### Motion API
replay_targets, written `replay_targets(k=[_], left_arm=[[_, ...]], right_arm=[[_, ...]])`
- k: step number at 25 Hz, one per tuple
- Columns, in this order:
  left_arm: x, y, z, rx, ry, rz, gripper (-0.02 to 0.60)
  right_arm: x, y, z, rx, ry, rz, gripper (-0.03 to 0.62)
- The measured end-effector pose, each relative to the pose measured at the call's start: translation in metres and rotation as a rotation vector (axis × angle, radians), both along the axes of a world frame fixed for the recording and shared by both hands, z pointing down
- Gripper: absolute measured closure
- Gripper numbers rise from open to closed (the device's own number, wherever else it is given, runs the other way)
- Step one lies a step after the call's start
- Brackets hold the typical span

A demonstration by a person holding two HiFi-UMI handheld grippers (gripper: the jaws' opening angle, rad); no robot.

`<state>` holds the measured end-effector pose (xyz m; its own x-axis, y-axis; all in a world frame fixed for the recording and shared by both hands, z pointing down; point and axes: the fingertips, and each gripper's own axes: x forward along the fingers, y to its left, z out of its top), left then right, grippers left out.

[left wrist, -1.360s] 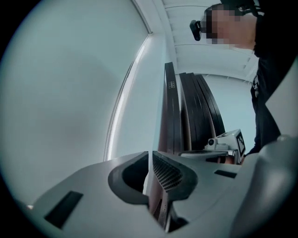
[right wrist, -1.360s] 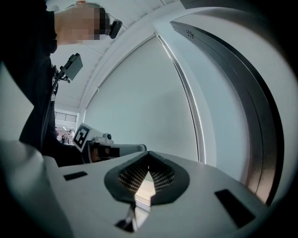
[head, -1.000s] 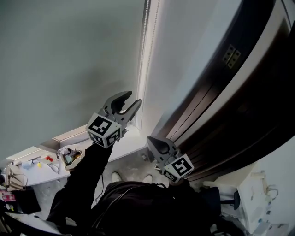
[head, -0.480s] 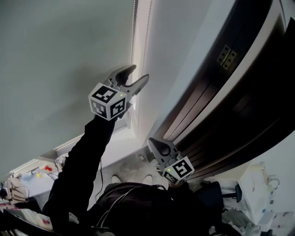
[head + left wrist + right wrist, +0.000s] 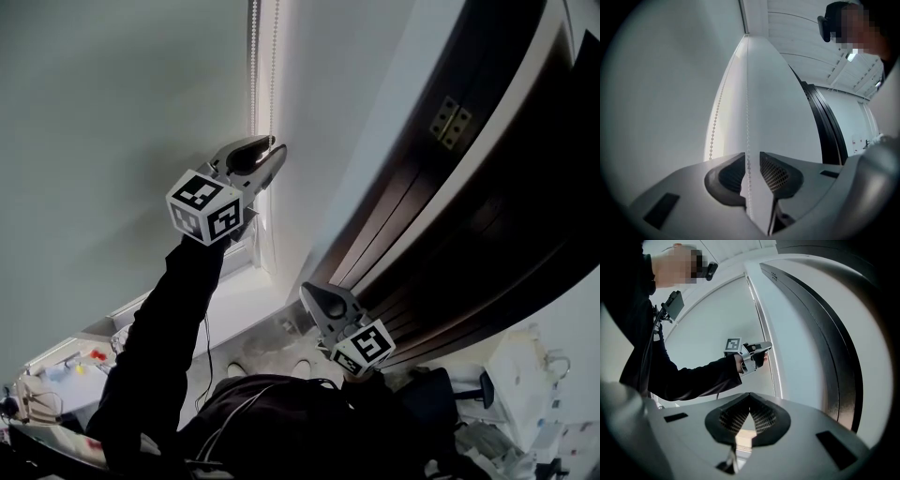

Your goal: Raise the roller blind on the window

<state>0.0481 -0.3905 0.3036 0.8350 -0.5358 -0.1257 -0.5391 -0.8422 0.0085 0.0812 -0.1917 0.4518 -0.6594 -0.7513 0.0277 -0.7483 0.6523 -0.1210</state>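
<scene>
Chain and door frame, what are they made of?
Chain: tiny white beads in a row, slightly glossy, probably plastic.
Door frame: dark brown, shiny, grooved; looks like varnished wood, maybe laminate.

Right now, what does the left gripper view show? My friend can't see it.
The left gripper is closing its jaws around one strand of the bead chain, which runs up between them, not yet pinched. The other strand hangs to the left beside the grey roller blind, and a dark door frame curves on the right.
</scene>
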Motion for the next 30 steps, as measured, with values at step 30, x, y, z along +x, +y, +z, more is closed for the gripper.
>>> replay_targets(k=[30], left_arm=[[-0.035,0.086,0.08,-0.043,-0.063,0.024,0.569]], right_arm=[[-0.019,-0.004,-0.003,0.019,-0.001,-0.04,0.588]])
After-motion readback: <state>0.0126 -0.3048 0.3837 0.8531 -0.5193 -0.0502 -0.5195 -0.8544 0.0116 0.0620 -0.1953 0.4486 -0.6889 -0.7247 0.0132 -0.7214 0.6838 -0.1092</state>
